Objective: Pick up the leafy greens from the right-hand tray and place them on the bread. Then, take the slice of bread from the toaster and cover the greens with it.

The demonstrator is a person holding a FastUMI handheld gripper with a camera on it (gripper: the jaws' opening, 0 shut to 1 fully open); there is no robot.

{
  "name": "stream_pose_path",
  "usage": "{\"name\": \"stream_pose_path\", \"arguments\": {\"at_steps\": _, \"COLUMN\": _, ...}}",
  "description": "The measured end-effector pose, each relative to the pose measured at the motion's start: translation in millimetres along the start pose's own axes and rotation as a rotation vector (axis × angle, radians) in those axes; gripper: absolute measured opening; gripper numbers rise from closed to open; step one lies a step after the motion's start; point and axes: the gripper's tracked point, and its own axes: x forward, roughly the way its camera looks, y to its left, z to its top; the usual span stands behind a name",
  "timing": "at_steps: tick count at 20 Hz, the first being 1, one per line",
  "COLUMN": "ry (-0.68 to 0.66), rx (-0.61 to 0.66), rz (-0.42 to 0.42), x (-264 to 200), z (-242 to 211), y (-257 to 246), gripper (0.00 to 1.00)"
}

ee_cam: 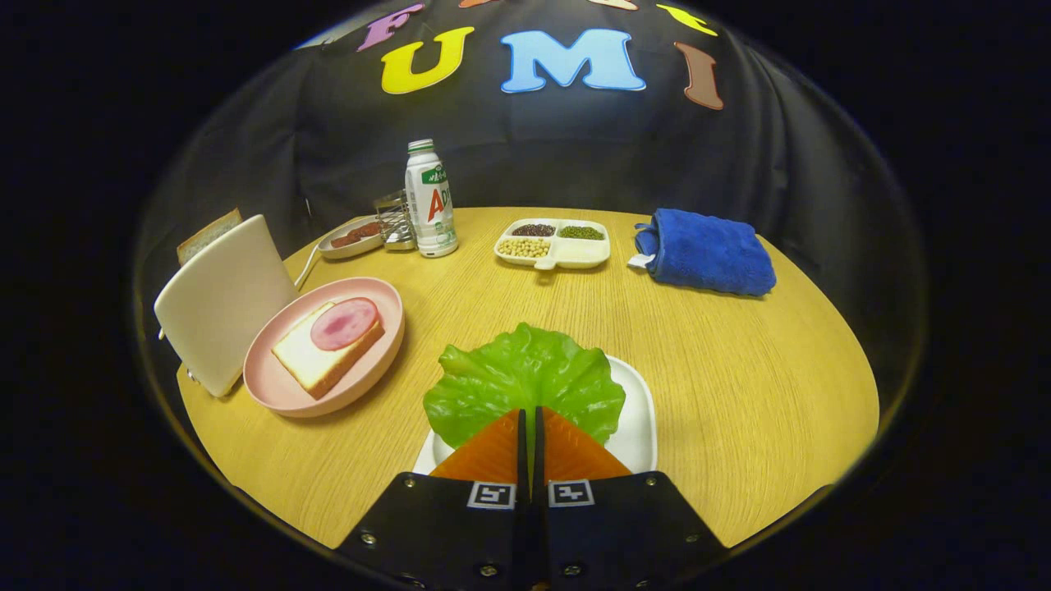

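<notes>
A green lettuce leaf [525, 377] lies over the white tray [636, 419] right at my fingertips. My gripper [530, 414] is shut on the leaf's near edge, and a thin strip of green shows in the narrow slit between the fingers. To the left, beyond the fingers, a pink plate [271, 394] holds a slice of bread [316, 357] with a round of ham [343, 322] on top. Left of the plate stands a cream toaster [222, 300], and a second bread slice [207, 234] sticks up out of it.
At the back of the round wooden table stand a white drink bottle [431, 201], a metal rack [396, 220] and a small dish of sausages [353, 238]. A divided dish of beans [575, 254] and a folded blue towel [706, 250] lie further right.
</notes>
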Motion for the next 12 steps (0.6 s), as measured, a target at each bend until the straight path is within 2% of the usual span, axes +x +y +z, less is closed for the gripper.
{"name": "stream_pose_path", "arguments": {"at_steps": 6, "ry": -0.062, "rx": -0.009, "rz": -0.001, "x": -15.6, "z": 26.5, "y": 7.3, "gripper": 0.00}}
{"name": "stream_pose_path", "arguments": {"at_steps": 12, "ry": -0.135, "rx": -0.053, "rz": 0.031, "x": -30.2, "z": 61.5, "y": 41.4, "gripper": 0.00}}
